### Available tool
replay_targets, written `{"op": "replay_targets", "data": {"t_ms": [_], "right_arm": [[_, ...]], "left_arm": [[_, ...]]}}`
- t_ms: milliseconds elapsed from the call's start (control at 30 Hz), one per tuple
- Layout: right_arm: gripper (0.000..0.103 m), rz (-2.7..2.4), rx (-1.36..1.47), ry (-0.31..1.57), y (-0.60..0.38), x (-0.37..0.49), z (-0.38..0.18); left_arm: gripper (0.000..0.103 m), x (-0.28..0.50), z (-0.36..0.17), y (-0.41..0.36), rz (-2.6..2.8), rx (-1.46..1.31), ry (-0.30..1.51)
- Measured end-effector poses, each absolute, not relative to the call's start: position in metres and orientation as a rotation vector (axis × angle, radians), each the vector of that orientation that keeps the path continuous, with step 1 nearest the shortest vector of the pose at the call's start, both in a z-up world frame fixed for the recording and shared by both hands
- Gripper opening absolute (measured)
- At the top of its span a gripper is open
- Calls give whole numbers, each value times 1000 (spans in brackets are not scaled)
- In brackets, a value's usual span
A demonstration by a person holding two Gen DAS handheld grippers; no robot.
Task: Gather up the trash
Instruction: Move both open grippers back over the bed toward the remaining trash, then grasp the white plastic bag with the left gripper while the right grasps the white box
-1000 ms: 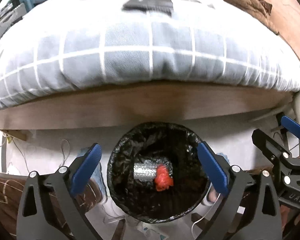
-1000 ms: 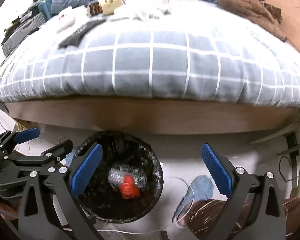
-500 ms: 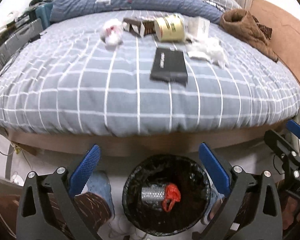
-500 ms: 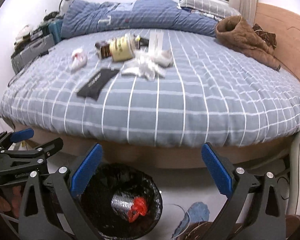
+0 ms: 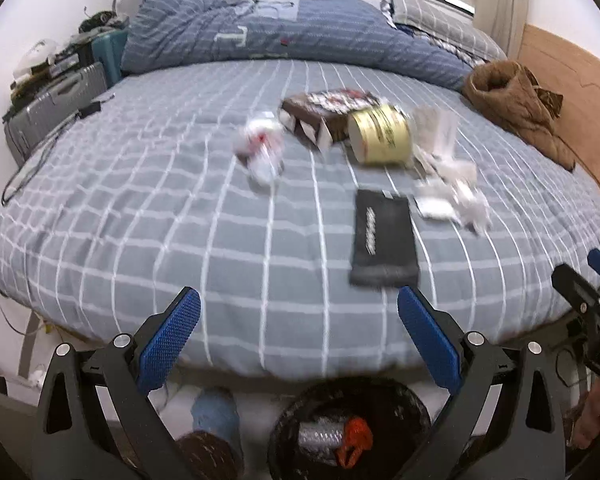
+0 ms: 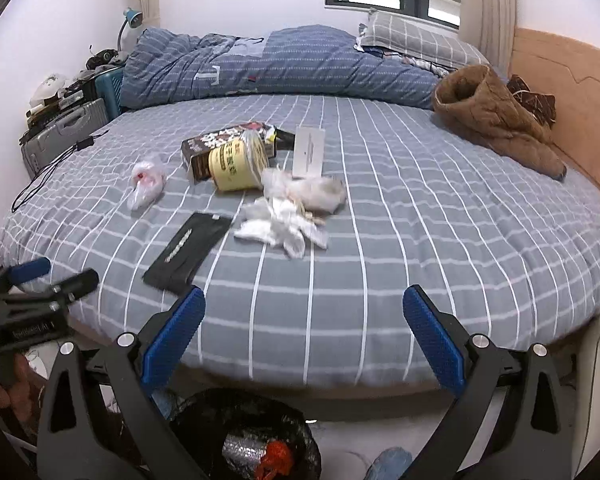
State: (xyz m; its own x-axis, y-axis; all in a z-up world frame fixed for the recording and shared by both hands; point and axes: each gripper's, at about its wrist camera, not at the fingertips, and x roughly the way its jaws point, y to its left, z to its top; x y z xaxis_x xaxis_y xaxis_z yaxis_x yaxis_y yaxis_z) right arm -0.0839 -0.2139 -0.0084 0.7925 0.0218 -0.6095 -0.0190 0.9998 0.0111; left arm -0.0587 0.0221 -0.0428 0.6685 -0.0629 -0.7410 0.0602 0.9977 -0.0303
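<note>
Trash (image 6: pixel 260 454) already lies in the black-lined bin (image 6: pixel 204 412) below the bed (image 6: pixel 420 240), while wrappers, tissues (image 6: pixel 280 224) and a yellow tub (image 6: pixel 236 164) remain there, both grippers (image 5: pixel 300 344) (image 6: pixel 304 340) spread apart, empty.

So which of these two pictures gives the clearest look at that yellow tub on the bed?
The right wrist view: the yellow tub is sharp there, lying on its side against the brown box. In the left wrist view it is blurred.
</note>
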Motion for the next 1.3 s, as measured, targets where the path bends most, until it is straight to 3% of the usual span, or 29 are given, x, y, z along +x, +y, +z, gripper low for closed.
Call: {"op": "replay_targets", "data": {"t_ms": [733,1300], "right_arm": [[92,40,3,640,-217,55,0],[69,46,-12,711,-217,146,-18]], "left_arm": [[97,77,-47,42,-13,-16,857],[89,137,-72,45,7,-18,925]]}}
